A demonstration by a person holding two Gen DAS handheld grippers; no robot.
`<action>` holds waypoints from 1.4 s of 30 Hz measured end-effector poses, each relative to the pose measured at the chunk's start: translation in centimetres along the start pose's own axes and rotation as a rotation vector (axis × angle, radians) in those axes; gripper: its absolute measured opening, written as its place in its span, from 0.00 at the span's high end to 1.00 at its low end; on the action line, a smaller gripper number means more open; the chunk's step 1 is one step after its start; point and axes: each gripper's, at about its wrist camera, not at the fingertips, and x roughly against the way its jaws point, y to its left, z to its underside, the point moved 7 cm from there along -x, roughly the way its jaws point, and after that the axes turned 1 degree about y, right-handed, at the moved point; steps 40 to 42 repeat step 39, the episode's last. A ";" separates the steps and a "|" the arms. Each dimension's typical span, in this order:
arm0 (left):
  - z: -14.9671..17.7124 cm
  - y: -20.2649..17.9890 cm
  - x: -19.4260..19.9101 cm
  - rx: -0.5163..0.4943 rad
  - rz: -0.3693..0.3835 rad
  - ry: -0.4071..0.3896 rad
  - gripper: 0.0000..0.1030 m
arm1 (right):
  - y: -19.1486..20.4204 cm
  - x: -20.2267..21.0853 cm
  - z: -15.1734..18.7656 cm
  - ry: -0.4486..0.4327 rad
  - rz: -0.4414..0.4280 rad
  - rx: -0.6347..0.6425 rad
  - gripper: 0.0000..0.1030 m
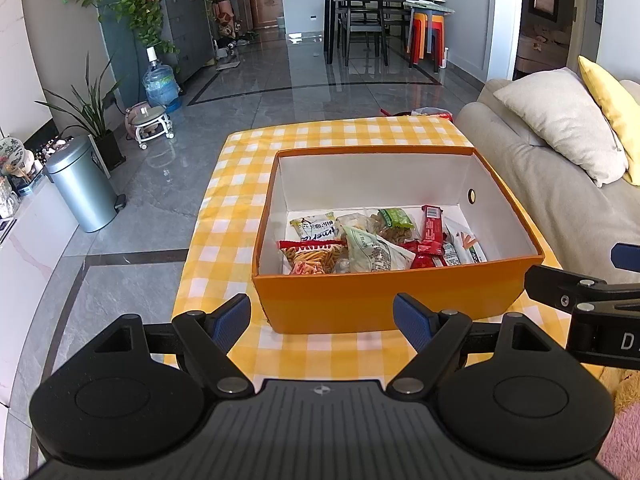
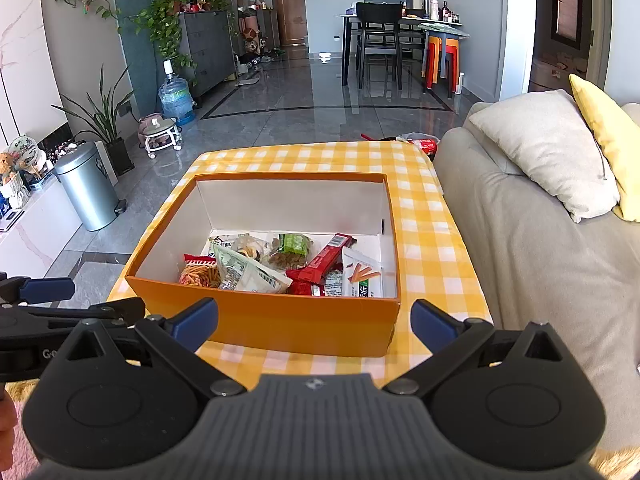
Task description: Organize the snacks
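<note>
Inventory, jaws outward.

1. My left gripper: jaws spread wide, nothing btwn them. Hovers just short of the box's near wall.
2. My right gripper: jaws likewise released, empty, same standoff. The two sit side by side; each shows at the edge of the other's view.
3. Box, orange outside, white inside, no lid: 1. Sits on the table w/ yellow-check cloth, near its front edge.
4. Snacks, all in the box, heaped toward the near wall, overlapping:
 - red-top bag of orange sticks: 1
 - pale green-white packet: 1
 - green-label packet of brown bits: 1
 - long red bar: 1
 - white packet w/ orange strips: 1
 - white-and-yellow packet at the back: 1
 - small red wrappers under the bar: 2 approx., partly hidden
 - Rough total 8–10; pile hides some.
5. Red-and-white wrapper at the table's far corner: 1, outside the box.

Status, my est.: collecting near done, cloth around the box bare. Left: far-corner wrapper, if it counts; poss. tidying the heap.
</note>
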 end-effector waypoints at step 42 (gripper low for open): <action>-0.4 0.4 1.2 -0.007 -0.026 -0.027 0.08 | 0.1 0.0 0.1 0.001 -0.003 -0.003 0.04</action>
